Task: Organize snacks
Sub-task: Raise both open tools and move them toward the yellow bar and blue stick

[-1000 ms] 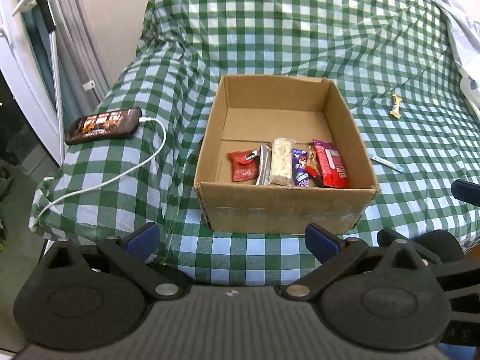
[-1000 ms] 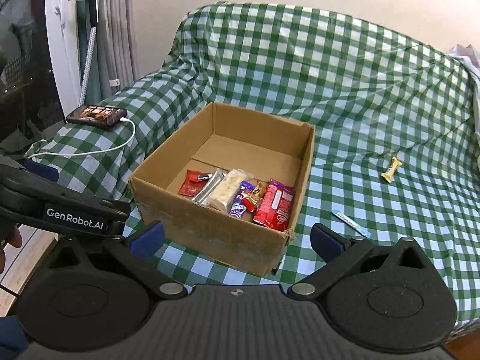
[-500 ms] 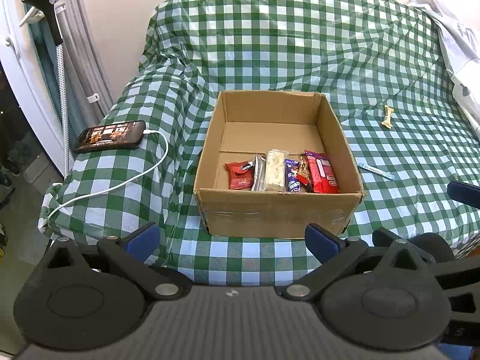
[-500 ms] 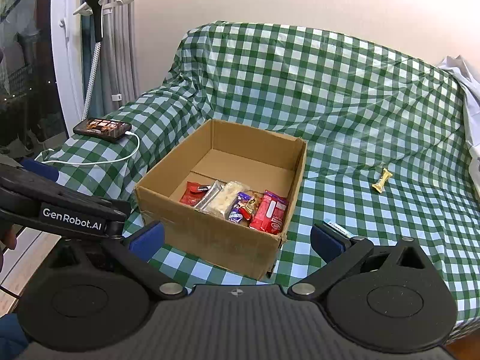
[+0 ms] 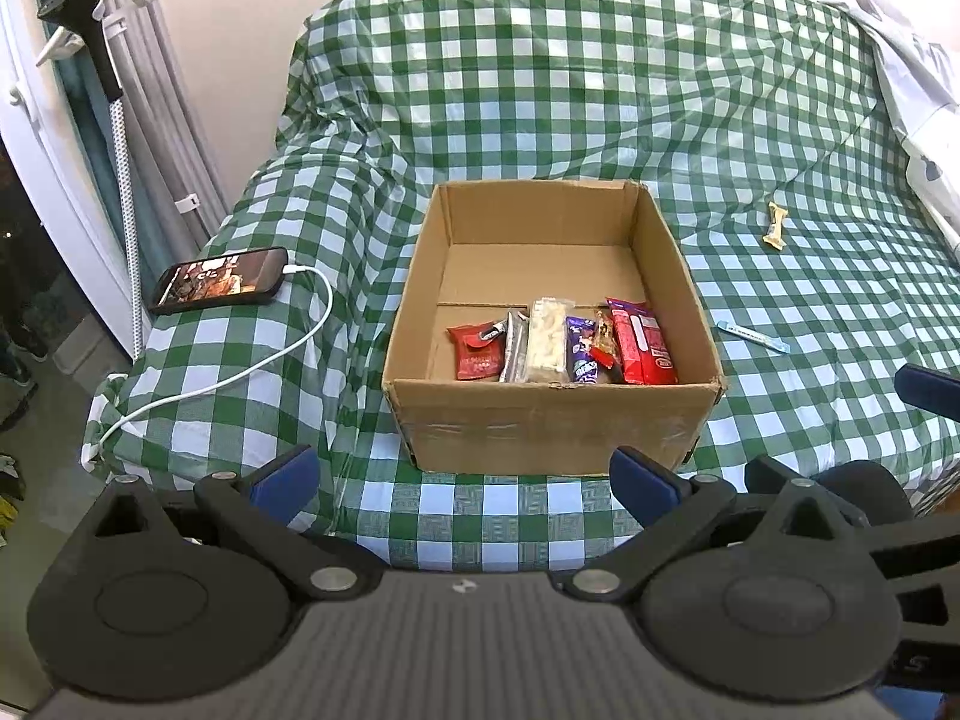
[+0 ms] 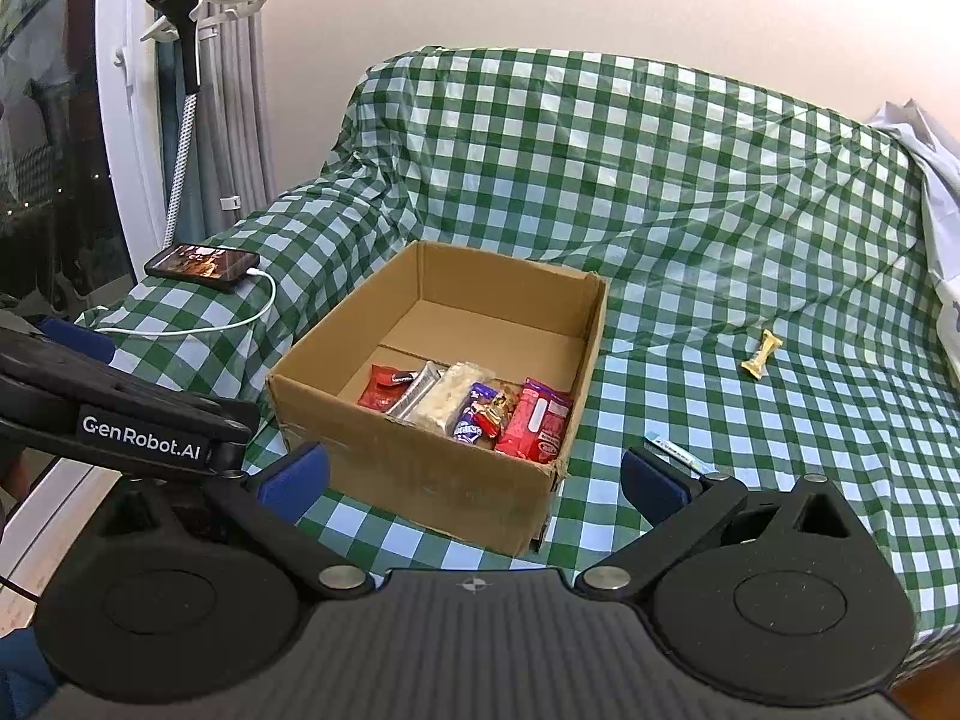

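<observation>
Both grippers hung back off the near edge of the checked cover [image 5: 600,90], holding nothing. Left gripper [image 5: 462,477] had its blue-padded fingers spread wide, empty; right gripper [image 6: 474,477] likewise spread wide, empty. Cardboard box [image 5: 552,420] sat open on the green-and-white cover, straight ahead of the left gripper, a bit left of centre for the right one. Snacks lay in a row along the box's near wall: small red packet [image 5: 477,351] at the left end, silver wrapper [image 5: 515,345] just beside it, white bar [image 5: 547,339], purple packet [image 5: 581,357], a small gold-red candy [image 5: 605,339], big red packet [image 5: 639,342] at the right end, all touching or nearly so. Back half of the box floor was bare. Two snacks lay outside, right of the box on the cover: thin blue-white stick [image 5: 753,337] near the box, yellow twist-wrapped candy [image 5: 776,227] further back. Phone [image 5: 219,280] with white cable [image 5: 264,360] lay on the left armrest, well apart from the box.
</observation>
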